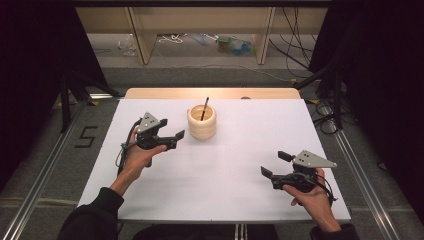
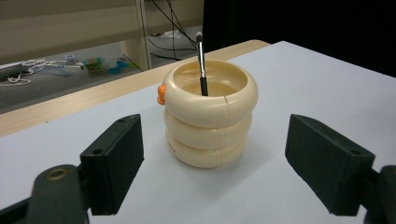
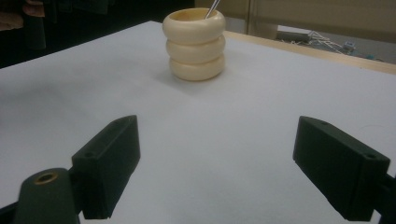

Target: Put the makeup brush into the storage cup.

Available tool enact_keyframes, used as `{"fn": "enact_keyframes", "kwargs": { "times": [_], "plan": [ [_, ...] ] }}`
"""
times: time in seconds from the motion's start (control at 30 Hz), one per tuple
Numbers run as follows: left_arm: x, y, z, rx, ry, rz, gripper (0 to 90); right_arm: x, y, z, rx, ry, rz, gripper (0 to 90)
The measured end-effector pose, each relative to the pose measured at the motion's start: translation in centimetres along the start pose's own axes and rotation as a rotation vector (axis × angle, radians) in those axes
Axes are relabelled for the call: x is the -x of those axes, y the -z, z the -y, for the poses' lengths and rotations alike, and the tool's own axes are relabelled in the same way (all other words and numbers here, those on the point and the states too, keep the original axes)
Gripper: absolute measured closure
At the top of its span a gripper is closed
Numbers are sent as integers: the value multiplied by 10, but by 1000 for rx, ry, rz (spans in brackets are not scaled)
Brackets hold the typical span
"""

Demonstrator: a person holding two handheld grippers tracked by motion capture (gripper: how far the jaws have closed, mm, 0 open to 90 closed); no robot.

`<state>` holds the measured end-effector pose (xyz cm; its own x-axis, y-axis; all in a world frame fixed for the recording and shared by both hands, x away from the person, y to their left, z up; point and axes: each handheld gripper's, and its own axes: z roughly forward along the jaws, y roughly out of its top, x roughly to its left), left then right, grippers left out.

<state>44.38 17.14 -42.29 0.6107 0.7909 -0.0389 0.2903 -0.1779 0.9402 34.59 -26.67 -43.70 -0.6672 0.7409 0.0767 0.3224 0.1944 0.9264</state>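
At the near edge of the white table [image 1: 215, 185], the person's right hand [image 1: 312, 197] held the right gripper [image 1: 273, 164] low over the surface, its jaws spread wide with nothing between them, aimed across the table toward the far left. Farther in, the left hand [image 1: 137, 155] held the left gripper [image 1: 178, 135] just above the table, jaws likewise parted and empty, pointing right at the cream holder [image 1: 202, 122].

That holder, shaped like three stacked rings, stood upright near the table's far middle, just beside the left gripper's tips and well apart from the right gripper. A thin black brush [image 1: 204, 108] leaned inside it, its end rising above the rim.

The left gripper view showed the holder [image 2: 208, 116] close between its open jaws, a small orange knob [image 2: 161, 94] on the top ring, and the brush [image 2: 201, 65] with its bristled tip. The right gripper view showed the holder [image 3: 195, 44] farther off, with bare table [image 3: 210, 140] between the jaws. Beyond the table lay a wooden edge and cables on the floor.
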Motion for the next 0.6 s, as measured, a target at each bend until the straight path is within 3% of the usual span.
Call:
{"fn": "enact_keyframes", "kwargs": {
  "times": [0.13, 0.47, 0.6],
  "plan": [
    [0, 2, 4, -3, 13, 1, 194, 0, 0, 0, 0, 1, 2, 160],
    [2, 14, 8, 2, -2, 4, 195, 2, 0, 1, 2, -5, -2, 160],
    [3, 18, 12, 5, -3, 8, 194, 5, 4, 1, -35, 1, 18, 160]
  ]
}}
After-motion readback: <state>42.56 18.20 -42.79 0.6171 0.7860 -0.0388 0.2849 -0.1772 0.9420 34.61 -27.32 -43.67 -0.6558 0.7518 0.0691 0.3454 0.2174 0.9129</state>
